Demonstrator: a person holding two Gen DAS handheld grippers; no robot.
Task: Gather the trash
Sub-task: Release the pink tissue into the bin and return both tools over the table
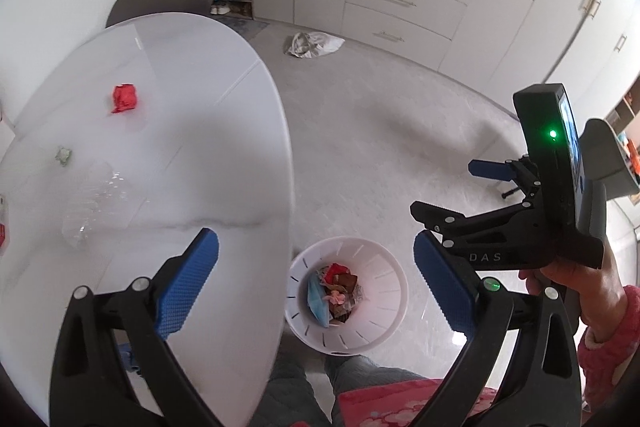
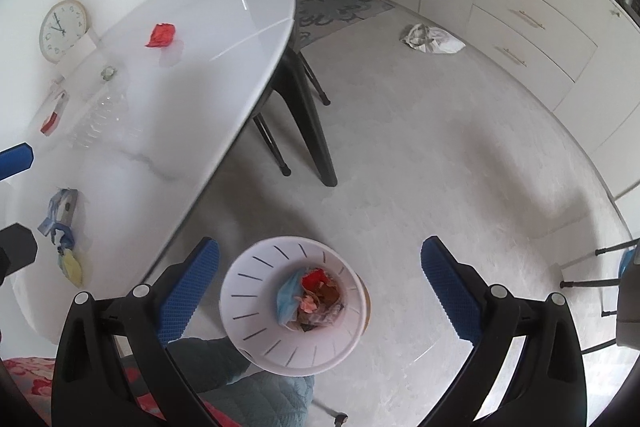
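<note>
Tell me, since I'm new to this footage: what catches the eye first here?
The white slotted bin on the floor beside the table, with a blue mask and coloured scraps inside. Next, the crumpled red wrapper alone on the white table, with a crushed clear bottle nearer. Both claws, left and right, hang open and empty.

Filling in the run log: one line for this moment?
left gripper open, empty | right gripper open, empty | bin holds trash | red wrapper on table

Both grippers: black plastic frames, silver screws, blue knurled finger pads. Right gripper body marked "DAS", green LED lit. Person wears pink fuzzy sleeve, grey-teal quilted trousers.
</note>
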